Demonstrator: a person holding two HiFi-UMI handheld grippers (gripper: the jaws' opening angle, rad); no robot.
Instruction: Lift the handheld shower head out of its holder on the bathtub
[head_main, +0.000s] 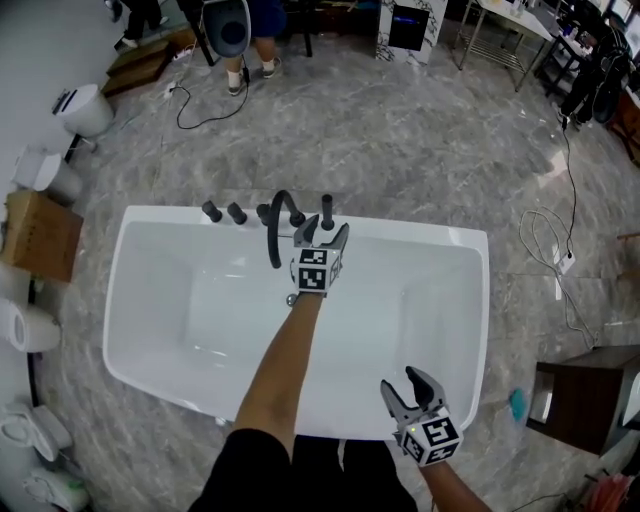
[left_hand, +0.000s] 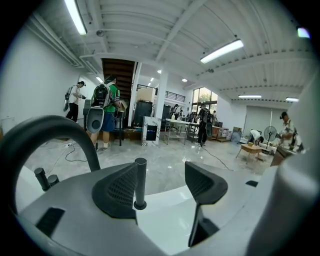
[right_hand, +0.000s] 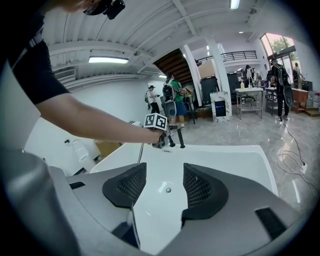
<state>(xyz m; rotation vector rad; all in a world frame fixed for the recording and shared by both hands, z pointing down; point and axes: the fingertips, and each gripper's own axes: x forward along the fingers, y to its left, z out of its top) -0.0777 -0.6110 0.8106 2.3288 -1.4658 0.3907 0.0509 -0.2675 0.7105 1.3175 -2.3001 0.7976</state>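
Observation:
The handheld shower head (head_main: 327, 210) is a slim black rod standing upright in its holder on the bathtub's far rim (head_main: 400, 234). My left gripper (head_main: 325, 232) is open right in front of it. In the left gripper view the rod (left_hand: 140, 182) stands between the open jaws, close to the left jaw, with a gap on the right side. My right gripper (head_main: 402, 385) is open and empty over the tub's near rim. The right gripper view looks between its open jaws (right_hand: 165, 187) across the tub to the left gripper (right_hand: 156, 121) and the rod (right_hand: 180, 137).
A curved black spout (head_main: 279, 226) and round black knobs (head_main: 237, 213) stand on the rim left of the rod. The tub drain (right_hand: 168, 190) shows in the white basin. Cables (head_main: 560, 260) lie on the marble floor, a cardboard box (head_main: 38, 235) is at left, and people (head_main: 250, 40) stand far behind.

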